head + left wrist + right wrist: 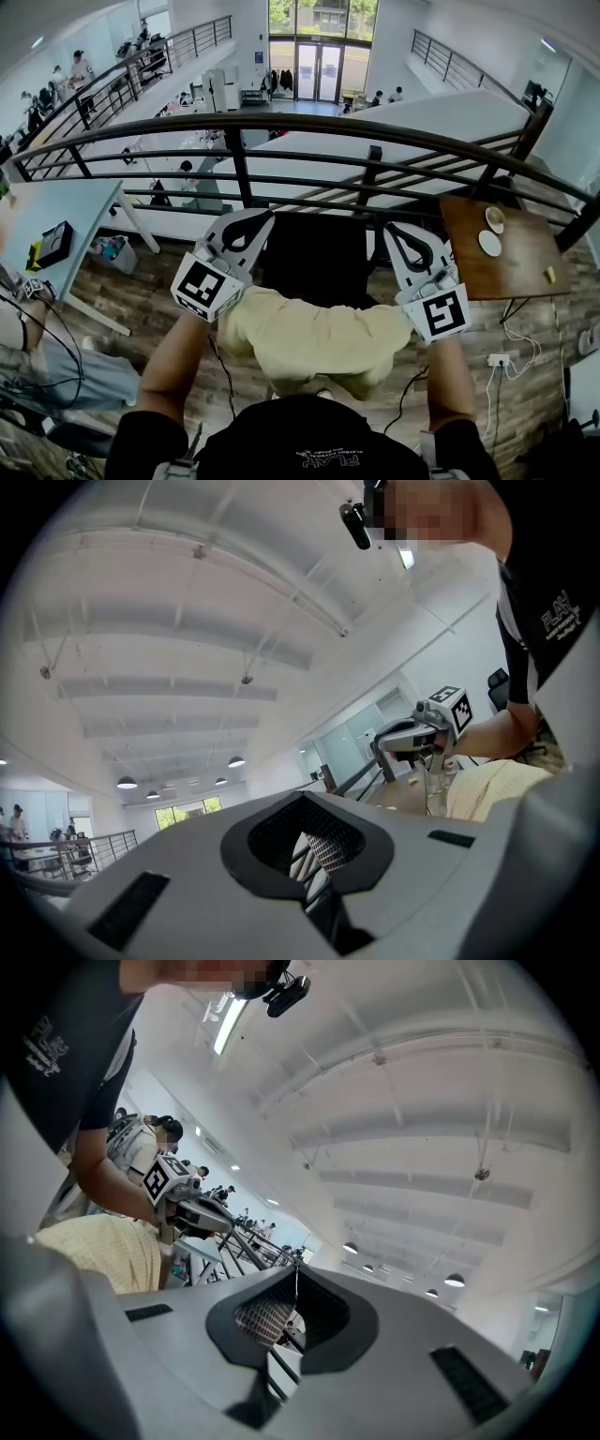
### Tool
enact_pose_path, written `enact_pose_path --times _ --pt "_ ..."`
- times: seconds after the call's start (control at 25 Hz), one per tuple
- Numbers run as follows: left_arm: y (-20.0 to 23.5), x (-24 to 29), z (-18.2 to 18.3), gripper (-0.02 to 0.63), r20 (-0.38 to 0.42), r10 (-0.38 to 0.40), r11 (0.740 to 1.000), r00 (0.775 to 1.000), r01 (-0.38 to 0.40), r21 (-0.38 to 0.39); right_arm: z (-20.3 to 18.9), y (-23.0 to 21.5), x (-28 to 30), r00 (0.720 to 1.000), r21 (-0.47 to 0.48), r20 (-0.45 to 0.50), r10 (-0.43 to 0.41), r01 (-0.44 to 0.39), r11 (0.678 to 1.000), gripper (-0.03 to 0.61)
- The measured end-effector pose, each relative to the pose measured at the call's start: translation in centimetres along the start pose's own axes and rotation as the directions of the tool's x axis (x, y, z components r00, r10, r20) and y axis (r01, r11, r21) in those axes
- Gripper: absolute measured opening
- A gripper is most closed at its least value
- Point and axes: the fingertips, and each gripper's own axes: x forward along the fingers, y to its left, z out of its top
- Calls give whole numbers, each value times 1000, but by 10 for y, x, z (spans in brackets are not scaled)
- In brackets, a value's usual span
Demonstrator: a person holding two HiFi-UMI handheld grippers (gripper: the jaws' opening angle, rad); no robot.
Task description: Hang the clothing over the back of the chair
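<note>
Yellow garment (319,337) is seen bunched near black chair (314,258) | judged soft, light, limp | hold is advised at outer edges | left gripper (255,223), right gripper (401,236) are clenched, empty

Counted two tongs: left gripper (251,223), right gripper (401,234); one pale yellow garment (314,337) between them, on the person's side; one black chair (314,258) ahead, between the two; one wooden table (520,267) right of the right gripper, bearing two white discs (489,243) and one small pale piece (549,275); one pale table (56,202) left of the left gripper, with one black box (54,244); one dark railing (375,131) beyond both; one power strip (497,359) on the floor, right of the right gripper.
</note>
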Motion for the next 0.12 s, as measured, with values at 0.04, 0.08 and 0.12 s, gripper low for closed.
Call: enact_pose_path --times 0.04,0.08,0.12 --pt "0 0 0 14 -1 1 1000 1000 -1 3 -1 0 -1 1000 -1 -4 2 -2 1000 20" --pt "0 -1 1 14 -1 2 1000 1000 -2 6 -1 0 -1 1000 -2 -9 4 -4 1000 20" --pt "0 -1 1 14 -1 3 1000 1000 -3 8 -2 0 -1 1000 -4 -13 7 -7 1000 20"
